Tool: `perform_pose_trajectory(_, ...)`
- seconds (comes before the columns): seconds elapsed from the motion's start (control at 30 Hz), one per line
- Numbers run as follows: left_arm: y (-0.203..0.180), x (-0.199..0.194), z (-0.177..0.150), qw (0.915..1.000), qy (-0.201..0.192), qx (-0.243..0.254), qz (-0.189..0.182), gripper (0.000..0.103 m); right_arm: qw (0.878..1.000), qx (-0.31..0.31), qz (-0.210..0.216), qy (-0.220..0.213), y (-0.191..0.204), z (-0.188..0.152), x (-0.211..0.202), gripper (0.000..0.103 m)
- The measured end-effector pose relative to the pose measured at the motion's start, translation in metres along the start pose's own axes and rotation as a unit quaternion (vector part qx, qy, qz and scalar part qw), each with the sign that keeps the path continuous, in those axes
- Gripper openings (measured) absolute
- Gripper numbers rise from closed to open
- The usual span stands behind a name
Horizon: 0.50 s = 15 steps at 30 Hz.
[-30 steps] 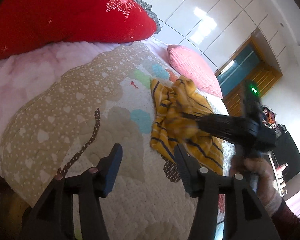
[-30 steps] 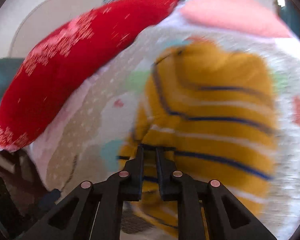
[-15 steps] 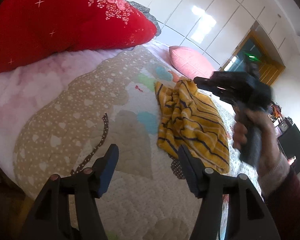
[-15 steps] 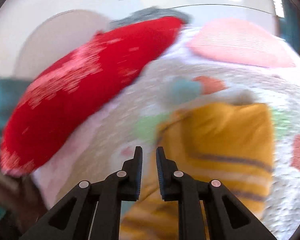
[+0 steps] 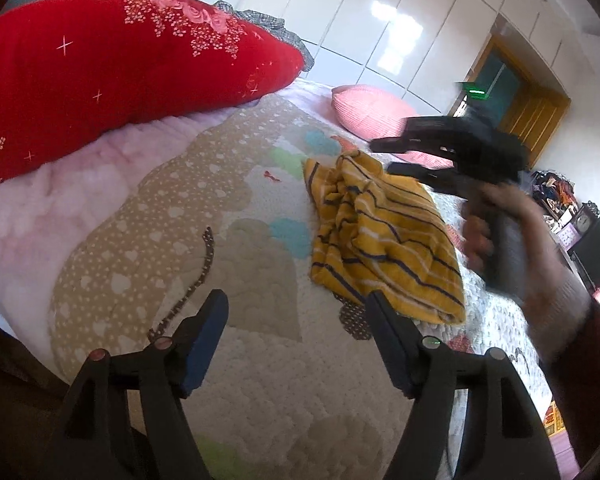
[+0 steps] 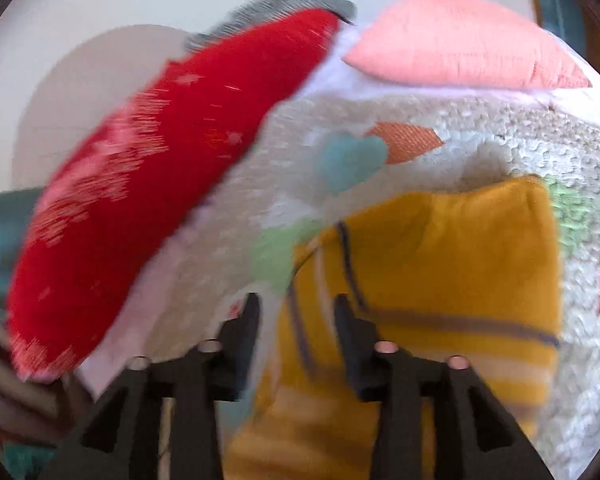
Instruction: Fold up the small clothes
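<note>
A small yellow garment with dark blue and white stripes (image 5: 384, 236) lies crumpled on the quilted bed cover. It fills the lower middle of the right wrist view (image 6: 432, 280). My left gripper (image 5: 296, 308) is open and empty, low over the quilt, near the garment's near edge. My right gripper (image 6: 296, 304) is open and empty, held above the garment's far end. It shows blurred in the left wrist view (image 5: 384, 156), held by a hand.
A big red pillow (image 5: 112, 68) lies at the bed's far left. A pink pillow (image 5: 376, 112) lies beyond the garment. The quilt (image 5: 160, 216) spreads left of the garment. White wardrobe doors (image 5: 380, 28) and a wooden door stand behind.
My right gripper let go of the garment, lifted off it and opened. The garment dropped flat onto the quilt. My left gripper stayed open and drew back slightly.
</note>
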<state>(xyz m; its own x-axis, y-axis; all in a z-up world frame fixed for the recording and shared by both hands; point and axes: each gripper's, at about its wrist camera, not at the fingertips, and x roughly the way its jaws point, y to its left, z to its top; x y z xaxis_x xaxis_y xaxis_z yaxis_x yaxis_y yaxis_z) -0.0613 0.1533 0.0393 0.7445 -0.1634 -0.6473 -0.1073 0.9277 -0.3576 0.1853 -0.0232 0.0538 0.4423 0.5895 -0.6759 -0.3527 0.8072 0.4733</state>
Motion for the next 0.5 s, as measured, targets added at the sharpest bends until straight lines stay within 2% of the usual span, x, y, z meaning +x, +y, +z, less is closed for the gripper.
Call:
perform_pose_trajectory(0.03,-0.005,-0.001,-0.001,1.0000,0.001,0.001,-0.003,0.070,1.000,-0.010,0.012,-0.001,-0.001,-0.012,-0.019,0.054)
perform_pose_trajectory(0.1,-0.017,-0.002,-0.005,0.9999,0.004,0.010,-0.008,0.071,0.999,-0.029,0.016,0.000,-0.006,-0.037,-0.048,0.058)
perform_pose_trajectory(0.2,-0.045,-0.008,-0.012,0.9991,0.007,0.039,-0.016,0.071,0.998,-0.058,-0.012,-0.001,-0.023,-0.075,-0.087,0.061)
perform_pose_trajectory(0.33,-0.087,-0.022,-0.023,0.9956,-0.001,0.091,-0.021,0.077,0.993,-0.087,-0.077,-0.020,-0.049,-0.130,-0.130,0.061)
perform_pose_trajectory(0.4,-0.104,-0.029,-0.028,0.9934,-0.007,0.113,-0.020,0.078,0.992,-0.084,-0.090,-0.039,-0.059,-0.152,-0.152,0.063)
perform_pose_trajectory(0.5,-0.130,-0.036,-0.037,0.9898,-0.010,0.140,-0.024,0.079,0.992,-0.059,-0.087,-0.070,-0.072,-0.181,-0.180,0.069)
